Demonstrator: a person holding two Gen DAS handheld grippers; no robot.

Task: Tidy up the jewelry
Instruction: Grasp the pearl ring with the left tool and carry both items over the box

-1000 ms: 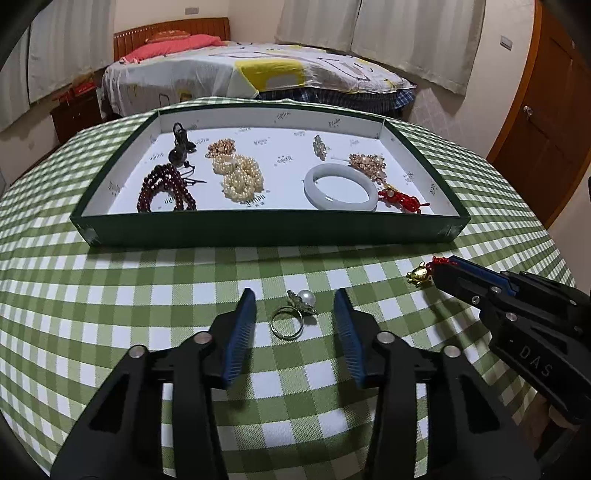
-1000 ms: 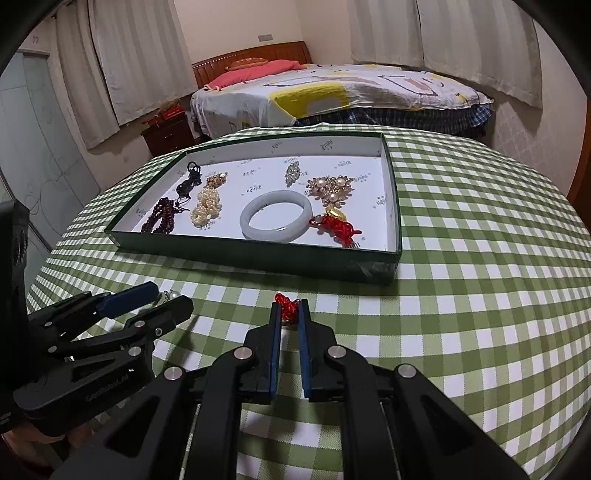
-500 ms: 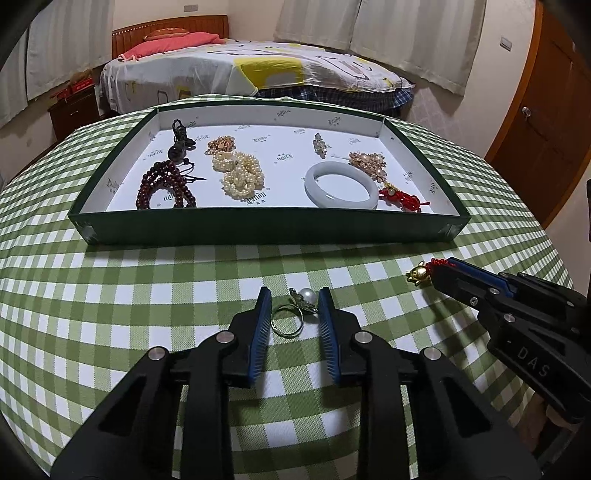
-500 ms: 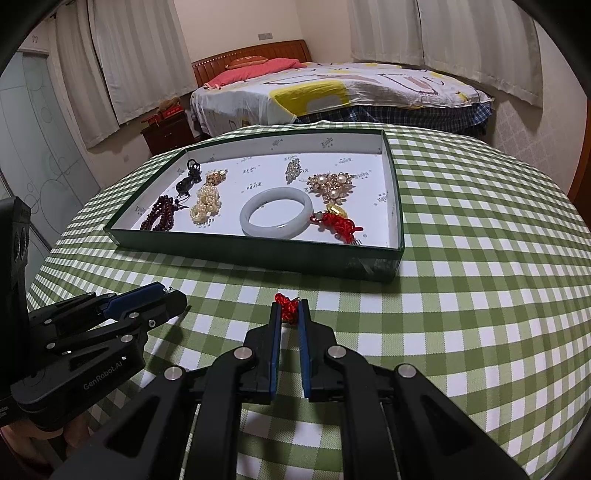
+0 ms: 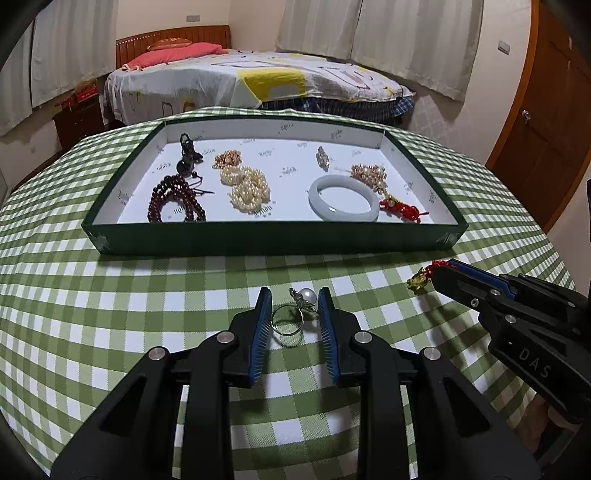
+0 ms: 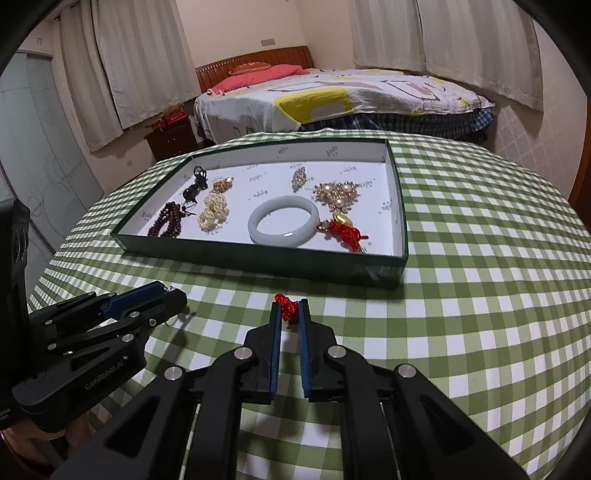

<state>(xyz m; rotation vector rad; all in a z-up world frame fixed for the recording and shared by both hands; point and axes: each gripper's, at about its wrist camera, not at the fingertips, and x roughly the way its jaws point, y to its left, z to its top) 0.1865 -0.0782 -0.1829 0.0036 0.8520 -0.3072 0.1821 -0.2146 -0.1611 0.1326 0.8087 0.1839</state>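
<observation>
I see the green tray [image 5: 273,240] holding a white bangle [image 5: 344,198], pearls [image 5: 249,186] and dark beads [image 5: 175,199]; my left gripper [image 5: 294,297] sits loose around a pearl ring [image 5: 291,317]; my right gripper [image 6: 289,312] pinches a red charm [image 6: 287,306].

Bed [image 5: 258,81] beneath curtained windows [image 5: 373,33], wooden door [image 5: 543,122] right

Pearl ring [image 5: 291,318] flat on cloth; red-knot charm [image 6: 287,311] pinched.

Both wrist cameras sit low just before the tray [image 5: 273,240] [image 6: 258,254] (left squarely, right angled leftward), sharing it and the bed [image 5: 258,85] beyond.
</observation>
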